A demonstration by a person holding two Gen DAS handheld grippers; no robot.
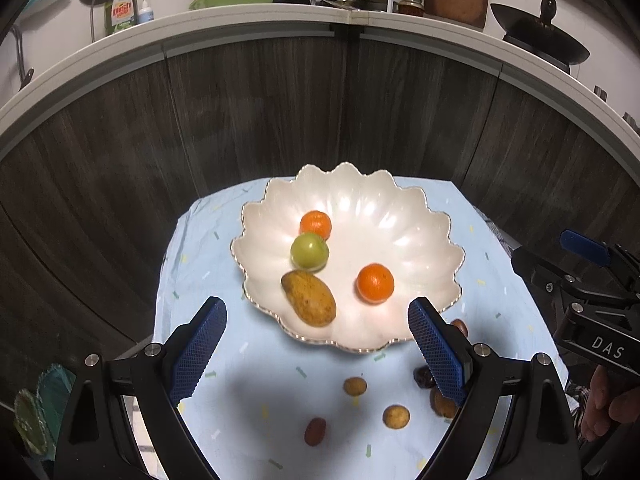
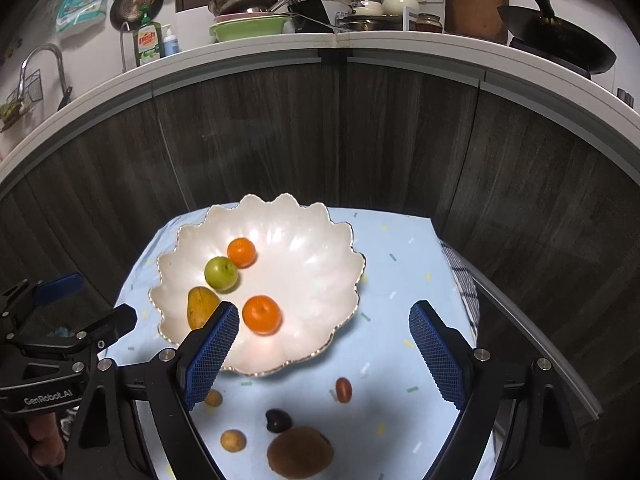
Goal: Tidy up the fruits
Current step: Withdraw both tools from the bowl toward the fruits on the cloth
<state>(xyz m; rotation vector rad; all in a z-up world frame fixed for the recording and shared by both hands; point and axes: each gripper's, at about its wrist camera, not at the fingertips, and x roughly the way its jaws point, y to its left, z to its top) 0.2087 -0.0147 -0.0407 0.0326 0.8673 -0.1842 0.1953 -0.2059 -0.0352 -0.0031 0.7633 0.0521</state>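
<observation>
A white scalloped plate (image 1: 420,216) (image 2: 320,240) sits on a light blue cloth (image 1: 200,248). It holds two oranges (image 1: 316,224) (image 1: 375,282), a green apple (image 1: 309,251) and a yellow mango (image 1: 309,298). On the cloth in front lie two small tan fruits (image 2: 233,440) (image 2: 213,398), a red date (image 2: 343,390), a dark fruit (image 2: 278,420) and a brown kiwi (image 2: 300,456). My left gripper (image 1: 318,308) hangs open over the plate's near edge, empty. My right gripper (image 2: 324,310) is open and empty too, above the plate's right side.
Dark wood cabinet fronts (image 1: 260,120) rise right behind the cloth, under a white counter (image 1: 240,20) crowded with dishes, pots and soap bottles. A wok (image 2: 560,48) stands at the counter's right. A checked towel (image 2: 464,284) lies at the cloth's right edge.
</observation>
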